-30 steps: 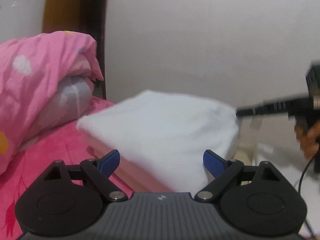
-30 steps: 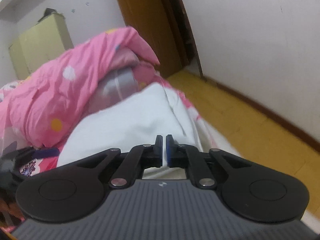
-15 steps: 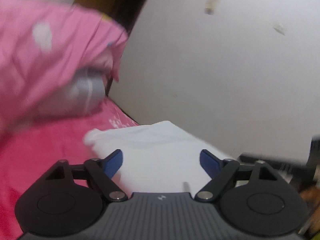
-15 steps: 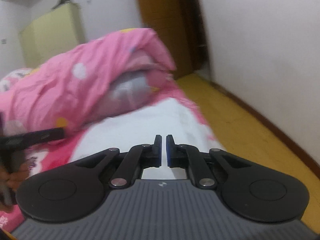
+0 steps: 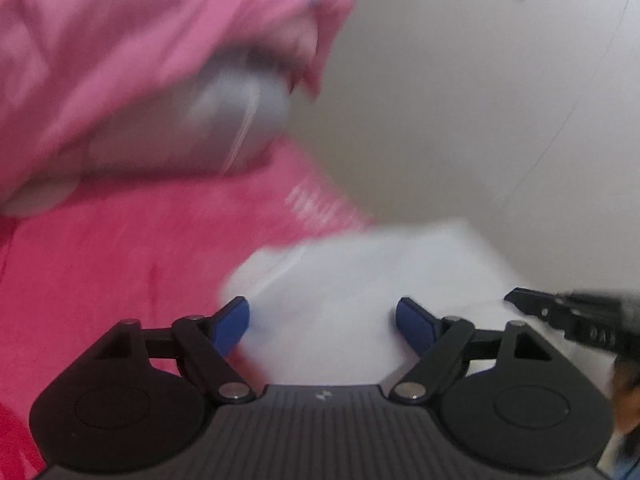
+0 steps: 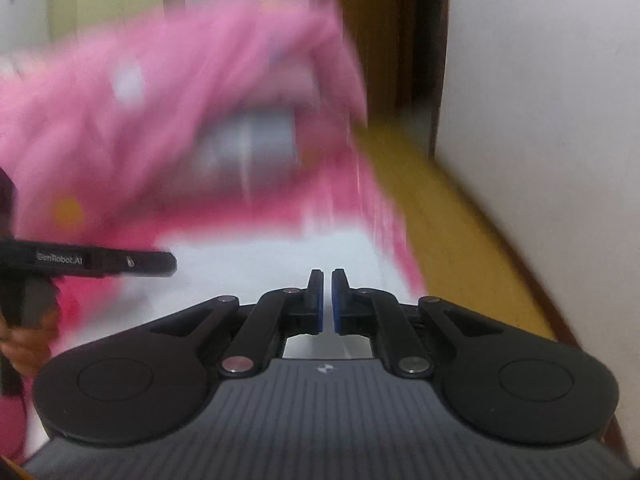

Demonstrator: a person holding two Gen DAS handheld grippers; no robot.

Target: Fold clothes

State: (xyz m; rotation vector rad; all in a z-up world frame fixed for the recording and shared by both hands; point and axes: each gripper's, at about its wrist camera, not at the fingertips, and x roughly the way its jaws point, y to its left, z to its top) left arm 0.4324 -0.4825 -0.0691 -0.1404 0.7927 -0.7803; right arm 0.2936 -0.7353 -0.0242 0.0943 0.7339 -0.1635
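Note:
A white garment (image 5: 360, 272) lies folded on the pink bedsheet (image 5: 100, 260) near the bed's edge; the frames are blurred. My left gripper (image 5: 322, 316) is open, its blue pads either side of the garment's near edge, which does not touch them. My right gripper (image 6: 327, 300) is shut over the garment (image 6: 260, 268), a thin white strip showing between its pads. In the left wrist view the right gripper (image 5: 516, 298) meets the garment's right edge. In the right wrist view the left gripper (image 6: 172, 262) reaches in from the left.
A bunched pink duvet (image 5: 140, 60) with a grey pillow (image 5: 224, 120) under it fills the back of the bed. A pale wall (image 5: 460, 100) rises just beyond. Yellow floor (image 6: 460, 240) and a brown door (image 6: 380, 40) lie to the right. A hand (image 6: 24, 340) holds the left gripper.
The white garment has come down from a raised, tented shape to lie low on the bed. Both grippers swung towards the duvet. The left stayed open, the right shut.

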